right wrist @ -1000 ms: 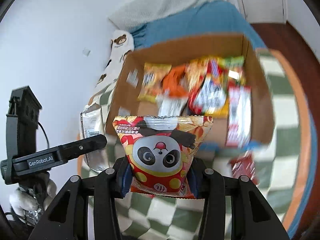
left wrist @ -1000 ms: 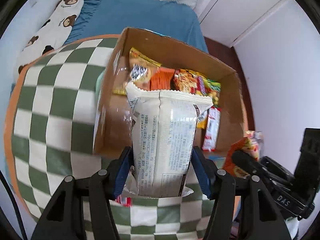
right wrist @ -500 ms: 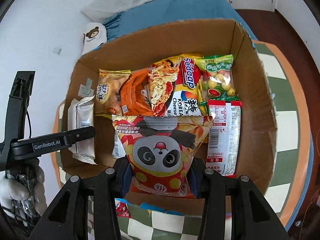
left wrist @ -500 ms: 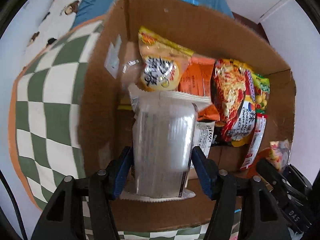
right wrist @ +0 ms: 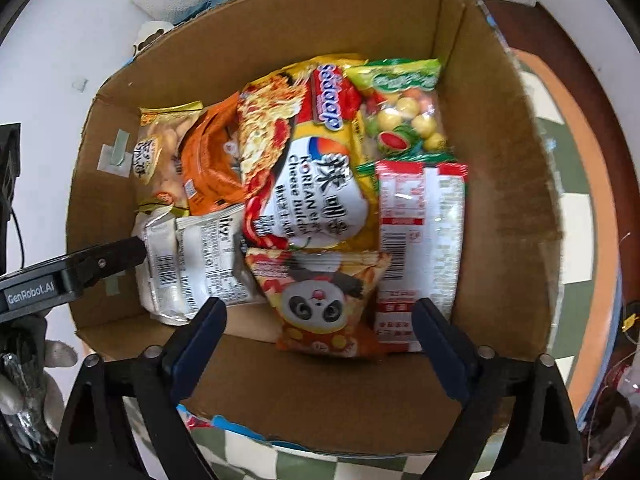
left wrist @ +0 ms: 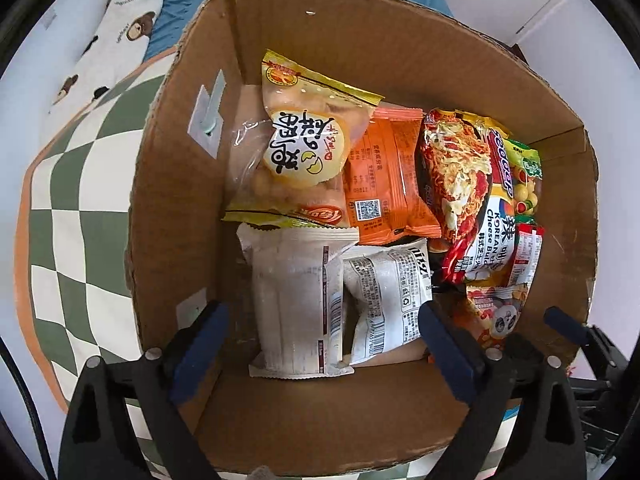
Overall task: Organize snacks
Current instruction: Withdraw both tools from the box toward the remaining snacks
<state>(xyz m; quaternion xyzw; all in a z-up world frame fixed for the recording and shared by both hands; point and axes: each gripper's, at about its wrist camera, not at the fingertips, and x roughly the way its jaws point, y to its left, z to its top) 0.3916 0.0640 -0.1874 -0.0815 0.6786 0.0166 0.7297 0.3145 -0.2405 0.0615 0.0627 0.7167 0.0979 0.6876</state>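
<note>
Brown corrugated cardboard box [left wrist: 384, 412] standing on a green-and-white checked cloth [left wrist: 76, 216], seen from above by both wrist cameras. The left gripper [left wrist: 320, 344] hangs over the box's near-left corner; its jaws have just been opening and now stand wide, released, with the white plastic snack packet [left wrist: 296, 304] lying loose between them on the box floor. The right gripper [right wrist: 316, 332] hangs over the near wall; its jaws have likewise just been opening and grasp nothing, the red-and-orange panda-print snack bag [right wrist: 320, 300] resting free between them. Behind these in the box lie a yellow egg-print bag [left wrist: 304, 148], an orange foil packet [left wrist: 384, 184], a red-and-yellow noodle packet [right wrist: 312, 168], a green fruit-candy bag [right wrist: 404, 116] and a red-and-white packet [right wrist: 420, 240], crowding the far half. A bear-print pillow [left wrist: 120, 40] lies beyond the box.
</note>
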